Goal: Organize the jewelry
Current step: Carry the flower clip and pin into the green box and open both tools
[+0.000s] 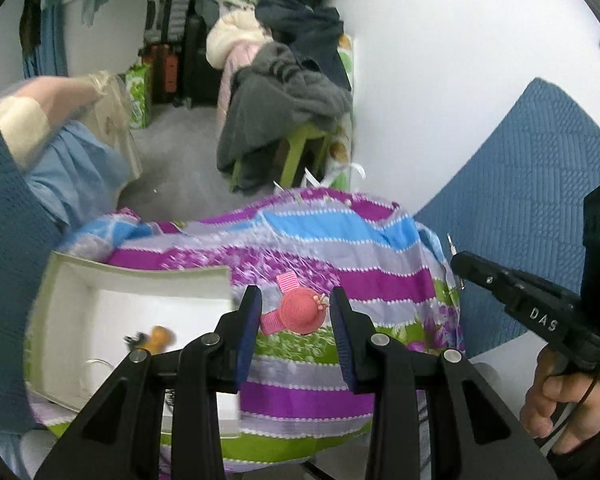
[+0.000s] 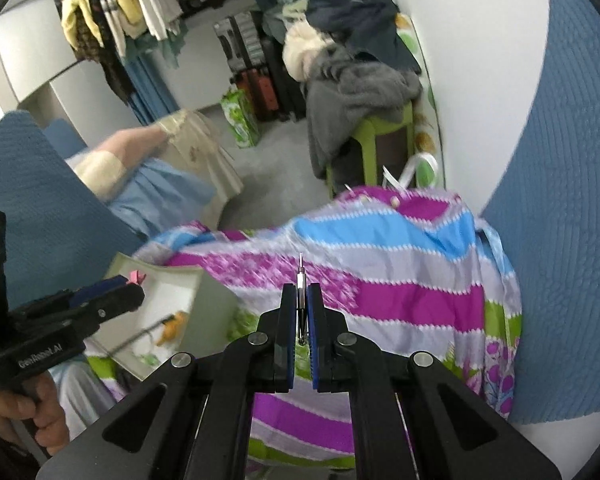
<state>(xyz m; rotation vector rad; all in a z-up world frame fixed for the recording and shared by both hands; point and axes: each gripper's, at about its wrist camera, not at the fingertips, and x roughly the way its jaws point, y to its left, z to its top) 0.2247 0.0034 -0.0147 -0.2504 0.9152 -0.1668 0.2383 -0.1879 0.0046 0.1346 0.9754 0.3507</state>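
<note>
Hairclip (image 1: 296, 309) in left gripper (image 1: 296, 310)

White wall (image 2: 480, 80), clothes-heaped green stool (image 2: 384, 136)

Readable text, two items only.

1. "DAS": white caps on black body of right gripper (image 1: 458, 260), left wrist view. Letters run along the housing, just behind the jaw arm; word looks cut off, prob. part of longer marking.

2. "GenRobot.AI": small white print on black body of left gripper (image 2: 134, 285), right wrist view, on side face above the person's hand (image 2: 24, 420). Blurred, reading approx.

No other legible txt, nos. or signs in either view; bkgd items too blurred or too small to read.
</note>
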